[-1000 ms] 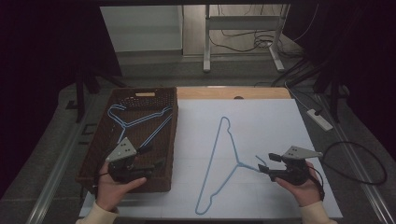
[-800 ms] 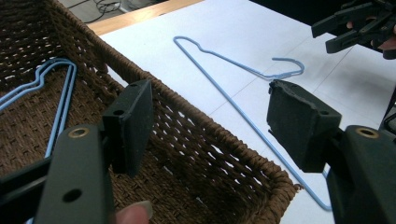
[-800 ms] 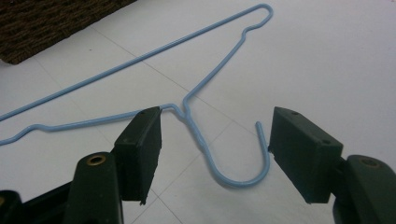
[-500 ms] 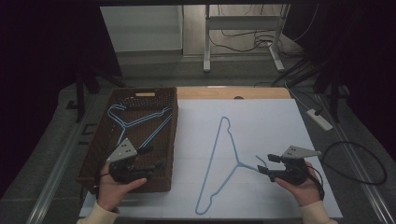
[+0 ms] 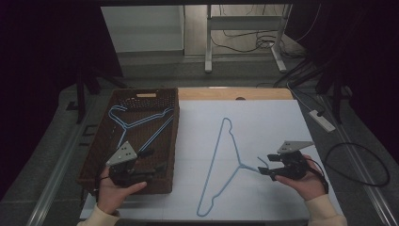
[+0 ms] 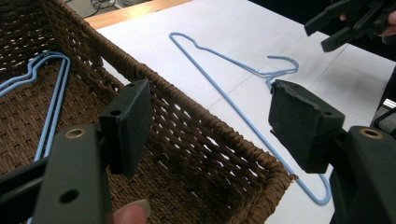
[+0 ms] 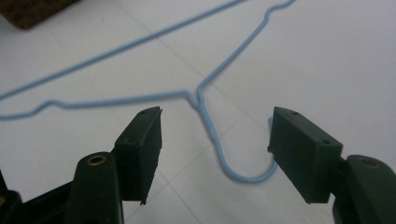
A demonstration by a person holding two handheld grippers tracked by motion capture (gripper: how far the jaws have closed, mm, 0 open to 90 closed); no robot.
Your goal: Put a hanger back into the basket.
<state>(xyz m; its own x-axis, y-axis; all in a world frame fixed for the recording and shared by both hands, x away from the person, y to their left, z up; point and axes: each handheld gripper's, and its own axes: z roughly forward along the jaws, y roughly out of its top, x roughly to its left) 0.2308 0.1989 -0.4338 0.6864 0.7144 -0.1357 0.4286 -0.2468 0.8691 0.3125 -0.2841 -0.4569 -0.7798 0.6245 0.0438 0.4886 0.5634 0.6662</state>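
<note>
Blue wire hanger [image 5: 221, 165] lay flat on our white tabletop [image 5: 263, 122], long axis running away from us; its hook curved between our right gripper's [image 5: 264, 165] spread, empty jaws; our left gripper [image 5: 157, 160], likewise agape, hovered over the brown wicker basket [image 5: 170, 141].

Bright table, black surroundings on my feed.
The white table top [image 5: 263, 127] was evenly lit from above while the room around it sank into darkness; shadows stayed soft. In my gripper views the near jaws looked blurred, and the blue hanger [image 7: 205, 100] softened with distance.
</note>
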